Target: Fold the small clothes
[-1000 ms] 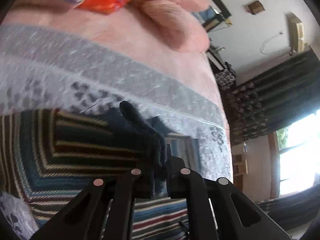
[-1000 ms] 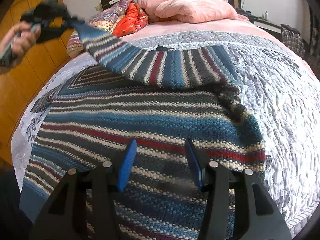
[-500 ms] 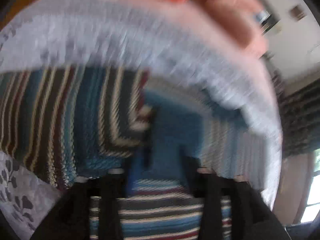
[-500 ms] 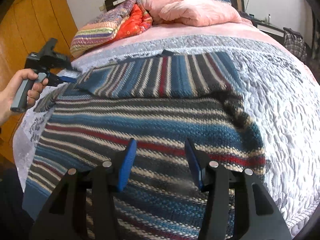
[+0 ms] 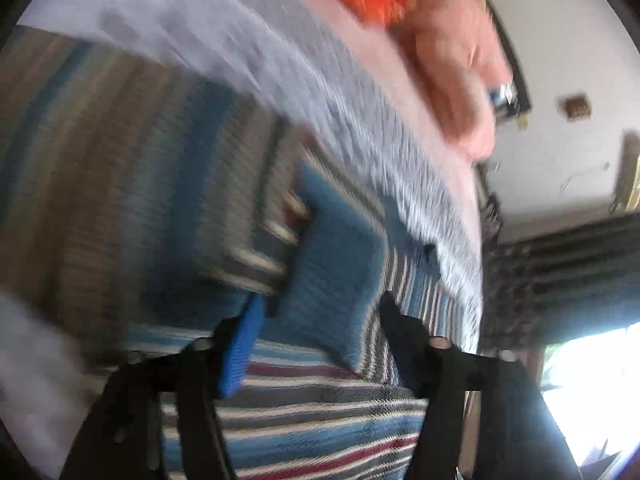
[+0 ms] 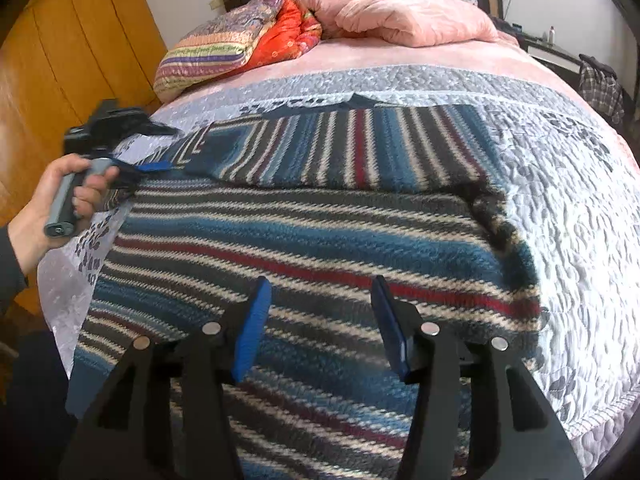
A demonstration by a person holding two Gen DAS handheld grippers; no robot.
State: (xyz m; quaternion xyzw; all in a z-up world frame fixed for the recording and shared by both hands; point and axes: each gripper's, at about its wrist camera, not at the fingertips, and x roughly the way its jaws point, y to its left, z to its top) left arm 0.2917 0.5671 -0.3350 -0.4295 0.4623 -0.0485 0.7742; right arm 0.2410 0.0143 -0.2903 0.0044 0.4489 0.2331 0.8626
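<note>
A striped knit sweater (image 6: 304,248) in blue, grey, cream and red lies spread on the bed, its sleeve (image 6: 352,148) folded flat across the upper part. The right gripper (image 6: 320,316) hovers open just above the sweater's body, nothing between its blue pads. At the left edge of the right wrist view, a hand holds the left gripper (image 6: 160,148), its fingers apart beside the sleeve's cuff end. The left wrist view is motion-blurred; the left gripper (image 5: 320,316) stands open over the striped knit (image 5: 328,264), with no cloth between its fingers.
The sweater lies on a grey-white quilted bedspread (image 6: 560,200). Pink duvets (image 6: 400,12) and folded orange and striped quilts (image 6: 248,44) pile up at the headboard. A wooden wardrobe (image 6: 72,40) stands left of the bed. A nightstand (image 6: 560,56) is far right.
The left gripper carried the sleeve down across the sweater, laid it flat, and opened. It has drawn back to the left edge. The right gripper has not moved.
</note>
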